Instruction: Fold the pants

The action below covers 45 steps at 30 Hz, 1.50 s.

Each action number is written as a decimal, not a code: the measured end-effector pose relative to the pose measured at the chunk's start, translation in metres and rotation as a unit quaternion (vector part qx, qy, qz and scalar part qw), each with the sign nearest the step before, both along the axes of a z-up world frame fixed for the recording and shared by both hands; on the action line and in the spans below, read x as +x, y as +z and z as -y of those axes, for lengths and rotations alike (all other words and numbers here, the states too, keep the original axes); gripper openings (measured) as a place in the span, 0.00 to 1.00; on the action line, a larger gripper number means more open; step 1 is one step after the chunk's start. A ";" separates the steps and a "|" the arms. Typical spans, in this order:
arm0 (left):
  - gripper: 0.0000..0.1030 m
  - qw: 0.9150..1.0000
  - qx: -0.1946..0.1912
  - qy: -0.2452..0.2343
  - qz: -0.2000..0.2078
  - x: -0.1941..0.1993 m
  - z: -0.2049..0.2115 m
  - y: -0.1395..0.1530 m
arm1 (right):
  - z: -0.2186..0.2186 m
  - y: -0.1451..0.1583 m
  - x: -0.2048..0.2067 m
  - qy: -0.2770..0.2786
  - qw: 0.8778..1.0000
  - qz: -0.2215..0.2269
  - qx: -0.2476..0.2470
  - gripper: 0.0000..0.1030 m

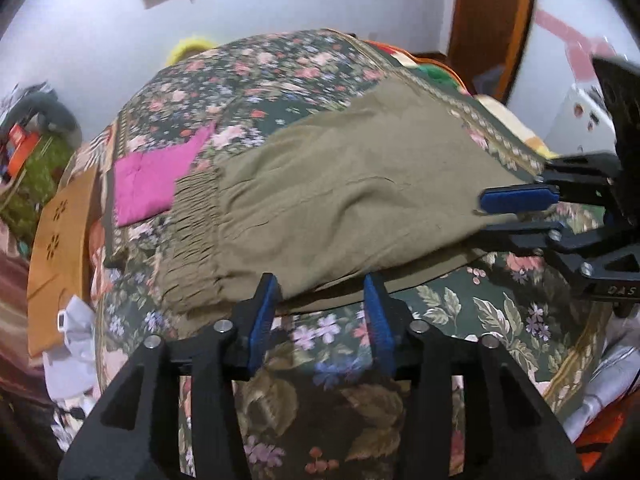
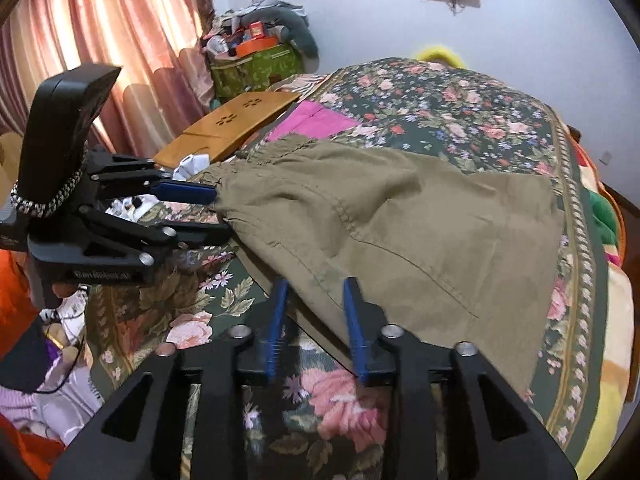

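While the olive pants [image 1: 340,200] lie flat on the floral bedspread [image 1: 280,76], the left gripper [image 1: 322,320] gapes at the near hem by the waistband, and the right gripper [image 2: 316,320] gapes farther along; both should pinch evenly before lifting.

Right gripper [image 1: 516,216] body showing letters "DAS" in left wrist view; lettering on left gripper [image 2: 212,216] body appearing blurred, unreadable.

One pants [image 1: 340,196], two tongs [image 1: 322,292] [image 2: 316,292], one pink cloth [image 1: 150,184], one wooden board [image 1: 60,248].
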<state>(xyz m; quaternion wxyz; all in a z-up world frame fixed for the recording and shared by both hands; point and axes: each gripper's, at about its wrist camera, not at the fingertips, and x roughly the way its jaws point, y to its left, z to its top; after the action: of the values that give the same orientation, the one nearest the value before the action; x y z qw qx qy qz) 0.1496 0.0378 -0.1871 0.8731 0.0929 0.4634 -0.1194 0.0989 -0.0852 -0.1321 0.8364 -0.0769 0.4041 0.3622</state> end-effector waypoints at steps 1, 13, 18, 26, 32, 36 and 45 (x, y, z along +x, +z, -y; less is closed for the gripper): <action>0.53 1.000 -0.006 0.009 0.003 -0.001 -0.006 0.003 | 0.002 0.002 -0.002 -0.002 1.000 0.004 0.005 0.35; 0.84 0.988 -0.075 0.133 0.007 0.025 -0.083 0.014 | 0.033 0.013 0.019 -0.102 0.994 0.009 0.035 0.62; 0.88 0.984 -0.090 0.154 -0.031 0.045 -0.091 -0.014 | 0.038 -0.013 0.035 -0.119 0.992 -0.041 0.022 0.62; 0.71 0.976 -0.140 0.153 -0.064 0.045 -0.090 -0.042 | 0.048 -0.038 0.034 -0.125 0.988 -0.088 0.019 0.62; 0.52 0.980 -0.126 0.149 -0.043 0.036 -0.096 -0.031 | 0.055 -0.040 0.029 -0.125 0.988 -0.094 0.015 0.61; 0.52 0.984 -0.090 0.147 -0.035 0.030 -0.091 -0.032 | 0.066 -0.041 0.025 -0.134 0.986 -0.100 0.016 0.59; 0.63 0.981 -0.090 0.169 -0.041 0.025 -0.098 -0.046 | 0.100 -0.044 0.006 -0.160 0.983 -0.093 0.012 0.51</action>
<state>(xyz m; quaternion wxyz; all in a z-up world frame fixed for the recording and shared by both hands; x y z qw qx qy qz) 0.1743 0.1360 -0.2329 0.8659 -0.0709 0.4950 -0.0148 0.1051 -0.1853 -0.1762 0.8433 0.0323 0.4828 0.2340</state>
